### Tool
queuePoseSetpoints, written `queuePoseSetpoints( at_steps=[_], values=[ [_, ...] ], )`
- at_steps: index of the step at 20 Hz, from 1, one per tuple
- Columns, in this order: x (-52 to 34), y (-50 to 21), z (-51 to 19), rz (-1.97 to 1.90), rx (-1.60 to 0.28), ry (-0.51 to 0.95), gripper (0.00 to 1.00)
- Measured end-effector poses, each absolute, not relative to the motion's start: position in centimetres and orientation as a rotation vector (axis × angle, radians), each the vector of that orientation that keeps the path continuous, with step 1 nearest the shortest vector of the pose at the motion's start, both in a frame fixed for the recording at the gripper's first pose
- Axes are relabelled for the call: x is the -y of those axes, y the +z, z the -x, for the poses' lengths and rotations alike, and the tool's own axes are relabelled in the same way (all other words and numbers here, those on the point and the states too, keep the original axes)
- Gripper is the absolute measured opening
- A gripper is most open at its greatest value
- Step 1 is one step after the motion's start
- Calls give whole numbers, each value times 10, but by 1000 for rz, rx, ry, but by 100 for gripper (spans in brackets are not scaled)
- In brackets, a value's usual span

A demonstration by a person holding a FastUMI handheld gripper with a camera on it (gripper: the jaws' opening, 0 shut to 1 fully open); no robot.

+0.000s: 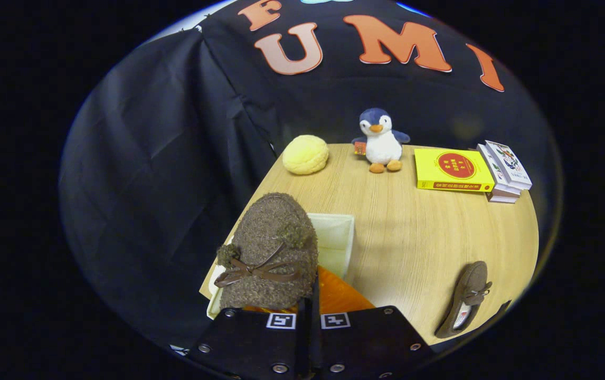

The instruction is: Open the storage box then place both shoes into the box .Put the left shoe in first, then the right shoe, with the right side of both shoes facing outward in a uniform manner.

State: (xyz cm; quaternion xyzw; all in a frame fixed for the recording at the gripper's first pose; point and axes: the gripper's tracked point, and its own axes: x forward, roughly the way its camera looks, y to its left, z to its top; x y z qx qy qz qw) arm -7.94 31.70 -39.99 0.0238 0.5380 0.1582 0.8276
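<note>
The tongs (308, 311) stand with their two fingers drawn almost together, and they pinch the rear edge of a fuzzy brown shoe (268, 253), holding it up just ahead of them. The shoe's toe points away toward the far side of the worktop (413, 243), and a thin brown bow lies across its top with two small pompoms beside it. An orange lining or inner side shows at the shoe's near right, right by the fingers.

Directly below and behind the held shoe sits the storage box (334, 237), a cream fabric box at the near left corner of the worktop, its top open and its pale inside wall showing to the right of the shoe. The shoe hangs over the box's left part; whether it touches the box I cannot tell.

The second shoe (466, 301) lies on the worktop well to the right, near the right edge, resting on its side with its pale insole showing.

At the far side stand a yellow round cushion (305, 154), a plush penguin (380, 140), a yellow book (453, 170) and a small stack of books (506, 170) just right of it
</note>
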Motion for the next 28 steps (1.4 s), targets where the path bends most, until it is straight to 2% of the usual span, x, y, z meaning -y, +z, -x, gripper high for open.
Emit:
queuePoseSetpoints(
  at_steps=[12, 17, 20, 23, 26, 27, 28],
  values=[
    [-373, -495, 96, 143, -1364, 324, 3],
    [-374, -532, 105, 191, -1440, 219, 4],
    [-378, -546, 116, 154, -1509, 214, 5],
    [-384, -540, 133, 64, -1572, 262, 22],
    [-381, -514, 140, -16, -1569, 352, 33],
    [-380, -499, 141, -65, -1561, 381, 43],
    [-375, -486, 137, -98, -1538, 399, 47]
  ],
)
